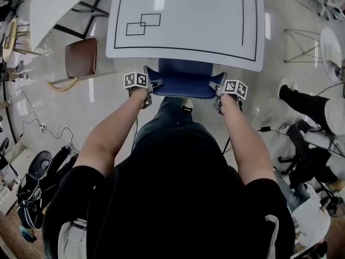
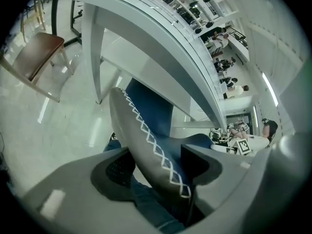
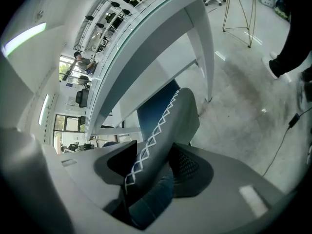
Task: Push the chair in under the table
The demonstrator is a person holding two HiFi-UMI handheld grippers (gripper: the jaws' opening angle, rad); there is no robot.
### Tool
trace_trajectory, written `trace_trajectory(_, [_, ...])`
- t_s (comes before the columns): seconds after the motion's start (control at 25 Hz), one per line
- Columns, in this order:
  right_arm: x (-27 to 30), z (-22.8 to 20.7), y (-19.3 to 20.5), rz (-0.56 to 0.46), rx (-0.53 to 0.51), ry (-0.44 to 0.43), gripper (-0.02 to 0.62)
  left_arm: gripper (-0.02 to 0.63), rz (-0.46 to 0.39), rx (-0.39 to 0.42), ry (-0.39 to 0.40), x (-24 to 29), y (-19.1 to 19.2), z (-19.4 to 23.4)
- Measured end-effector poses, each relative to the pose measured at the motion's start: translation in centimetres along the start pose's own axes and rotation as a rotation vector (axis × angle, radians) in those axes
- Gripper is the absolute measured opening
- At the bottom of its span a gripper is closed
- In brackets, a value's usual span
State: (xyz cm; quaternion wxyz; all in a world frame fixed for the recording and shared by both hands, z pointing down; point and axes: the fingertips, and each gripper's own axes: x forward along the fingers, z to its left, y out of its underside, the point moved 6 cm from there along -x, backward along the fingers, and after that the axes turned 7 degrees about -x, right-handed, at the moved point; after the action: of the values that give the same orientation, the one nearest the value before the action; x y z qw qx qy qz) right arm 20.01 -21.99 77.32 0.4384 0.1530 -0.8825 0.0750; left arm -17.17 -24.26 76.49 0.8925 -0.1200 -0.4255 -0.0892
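Note:
A blue chair (image 1: 180,82) with a grey back edge and white zigzag stitching stands at the near edge of the white table (image 1: 183,20), its seat partly under the top. My left gripper (image 1: 153,84) clasps the left end of the backrest and my right gripper (image 1: 218,85) clasps the right end. In the left gripper view the backrest (image 2: 146,135) runs between the jaws of the left gripper (image 2: 156,172), pads against it, with the table (image 2: 161,38) close ahead. In the right gripper view the backrest (image 3: 165,126) is likewise clamped by the right gripper (image 3: 153,167) below the table (image 3: 146,38).
A brown wooden chair (image 1: 81,58) stands left of the table. A person in black (image 1: 312,104) sits at the right, near a wire stand (image 1: 299,45) and a round white table (image 1: 331,50). A cable (image 1: 264,129) lies on the floor. Bags (image 1: 32,193) sit at lower left.

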Motion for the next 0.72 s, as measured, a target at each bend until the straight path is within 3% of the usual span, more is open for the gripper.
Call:
trace_trajectory(0.28, [0.9,1.0,-1.6,-0.015,0.006,-0.013,0.249,0.416,-0.011,0.007,-0.007,-0.1,-2.9,-0.3])
trace_trajectory(0.48, [0.7,0.6,-2.5,-0.082,0.041,0.014,0.242,0.417,0.000,0.010,0.007,0.5,-3.1,-0.7])
trace_trajectory(0.72, [1.3,1.0,-4.4,-0.093,0.013,0.026,0.233,0.416,-0.027,0.004,0.013,0.9,-5.0,-1.0])
